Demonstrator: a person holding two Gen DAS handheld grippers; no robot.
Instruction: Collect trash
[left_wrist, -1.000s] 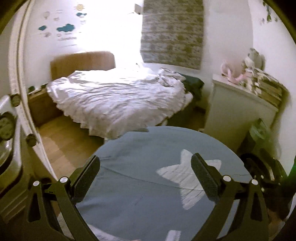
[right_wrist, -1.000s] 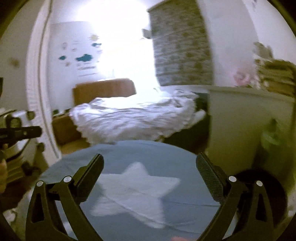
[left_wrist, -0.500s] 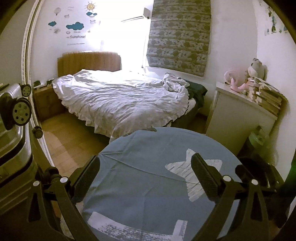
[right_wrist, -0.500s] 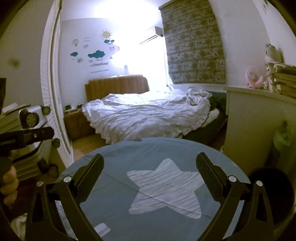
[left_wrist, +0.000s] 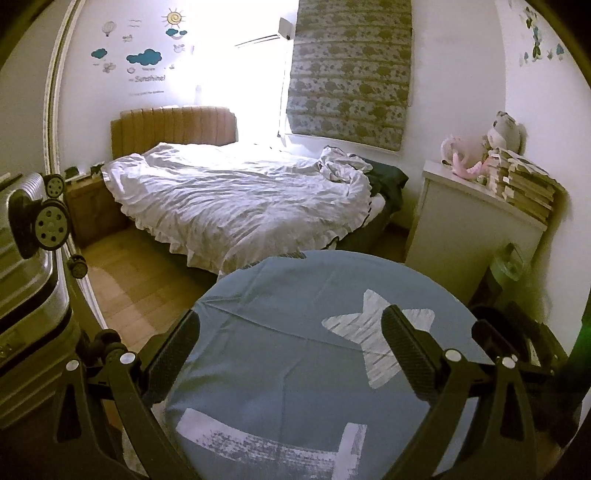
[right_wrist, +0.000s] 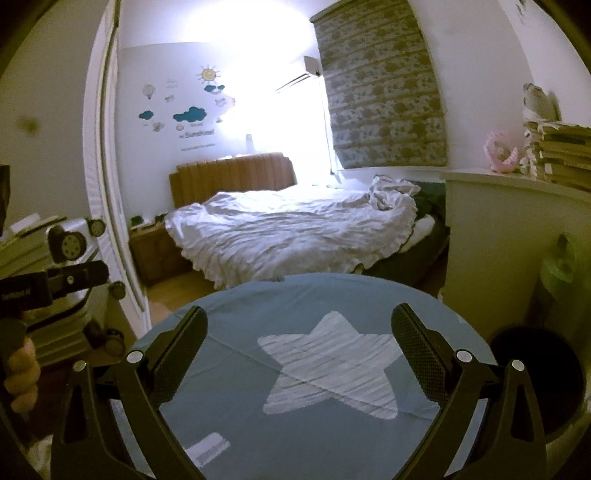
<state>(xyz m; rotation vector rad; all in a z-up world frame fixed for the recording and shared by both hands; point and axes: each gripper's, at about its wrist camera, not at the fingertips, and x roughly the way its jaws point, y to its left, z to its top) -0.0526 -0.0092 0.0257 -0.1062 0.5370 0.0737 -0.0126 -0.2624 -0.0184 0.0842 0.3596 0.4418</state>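
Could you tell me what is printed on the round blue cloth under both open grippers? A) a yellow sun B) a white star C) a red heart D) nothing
B: a white star shows on the blue cloth between the right gripper's spread fingers.

Dark round open-topped trash bin (right_wrist: 554, 354) stood upright on the floor, just beside the right edge of the round blue-clothed table (right_wrist: 332, 295) and in front of the white cabinet (right_wrist: 491, 229). Mouth faced up; the inside was too dark to tell its contents.
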